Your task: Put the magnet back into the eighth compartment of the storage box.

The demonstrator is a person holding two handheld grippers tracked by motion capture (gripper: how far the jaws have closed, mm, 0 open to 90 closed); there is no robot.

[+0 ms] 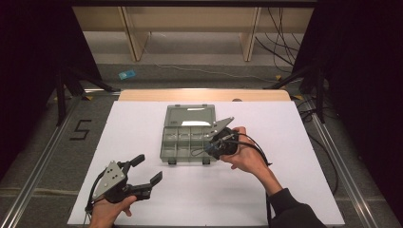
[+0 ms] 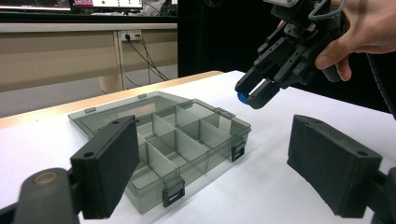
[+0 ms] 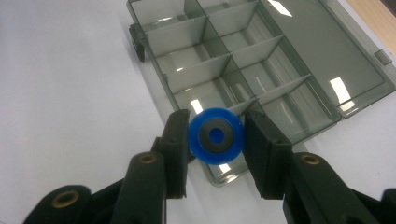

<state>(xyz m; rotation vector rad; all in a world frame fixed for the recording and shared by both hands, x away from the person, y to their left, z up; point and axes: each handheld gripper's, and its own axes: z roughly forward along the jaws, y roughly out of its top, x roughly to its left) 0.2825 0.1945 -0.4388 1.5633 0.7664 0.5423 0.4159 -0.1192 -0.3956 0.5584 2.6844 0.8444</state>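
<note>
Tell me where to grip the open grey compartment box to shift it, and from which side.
Grip the compartment box by its front wall between the two latches, coming from the person's side. That wall stands upright and thin, so jaws can straddle it, while the lid lies flat behind. The open left hand-held gripper is free; the right hand-held gripper holds a blue disc.

Organizer box point(image 3: 261, 70): smoke-grey translucent plastic, glossy, lamp glints on lid and dividers; latches on its front edge opaque dark plastic.

Blue disc point(image 3: 216, 135), above the box's near corner: smooth blue plastic, slight sheen, with a matt grey ring around its centre hole.

Right gripper point(image 3: 216, 140): matt black jaws, brass-coloured metal inserts at the pivots.

Left gripper point(image 2: 219, 163), in front of the box: pads point(image 2: 331, 163) matt black, finely grained, foam-like.

Table cover point(image 1: 285, 142) under the box: matt white, smooth, paper-like. Beyond the box, table edge point(image 1: 204, 95) of pale wood.
</note>
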